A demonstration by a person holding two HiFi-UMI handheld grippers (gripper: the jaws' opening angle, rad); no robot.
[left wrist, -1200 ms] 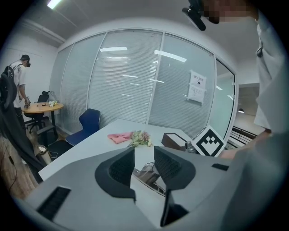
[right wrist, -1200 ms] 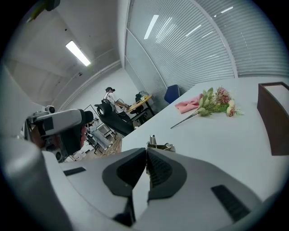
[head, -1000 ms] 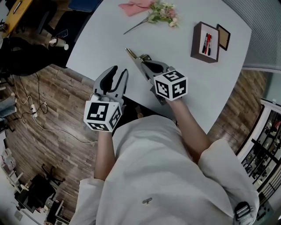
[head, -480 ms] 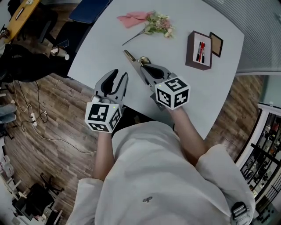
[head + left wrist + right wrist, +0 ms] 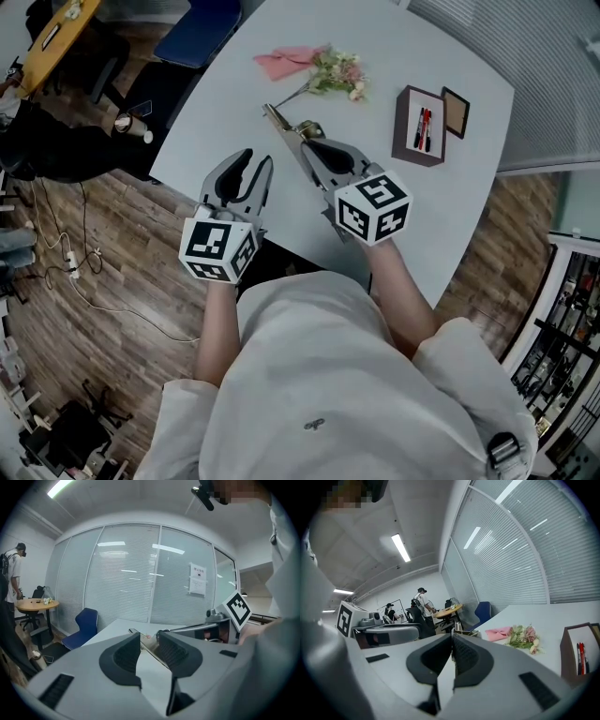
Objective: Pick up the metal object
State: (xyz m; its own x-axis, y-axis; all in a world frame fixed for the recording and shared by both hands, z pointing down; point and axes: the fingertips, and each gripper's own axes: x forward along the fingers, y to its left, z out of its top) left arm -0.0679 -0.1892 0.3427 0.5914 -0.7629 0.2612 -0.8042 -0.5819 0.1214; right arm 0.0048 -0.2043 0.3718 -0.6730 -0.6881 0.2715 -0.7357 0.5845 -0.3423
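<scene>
- Our right gripper (image 5: 306, 146) clenches the metal object (image 5: 278, 120), whose tip is now nearer the flowers (image 5: 337, 73) than before.
- Our left gripper (image 5: 258, 159) is empty, its jaws just narrowing yet apart.
- Upper right, the box (image 5: 404, 120) holds pens (image 5: 424, 127).

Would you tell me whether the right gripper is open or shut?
Shut on the metal object: the jaws of the right gripper meet on its thin edge; it juts beyond them.

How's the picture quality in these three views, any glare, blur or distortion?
Head view: evenly lit, sharp, pale grey table without glare. Left gripper view: strong fisheye, black corners, ceiling lights mirrored in the glass wall with blinds. Right gripper view: same fisheye bowing the slatted window wall.
</scene>
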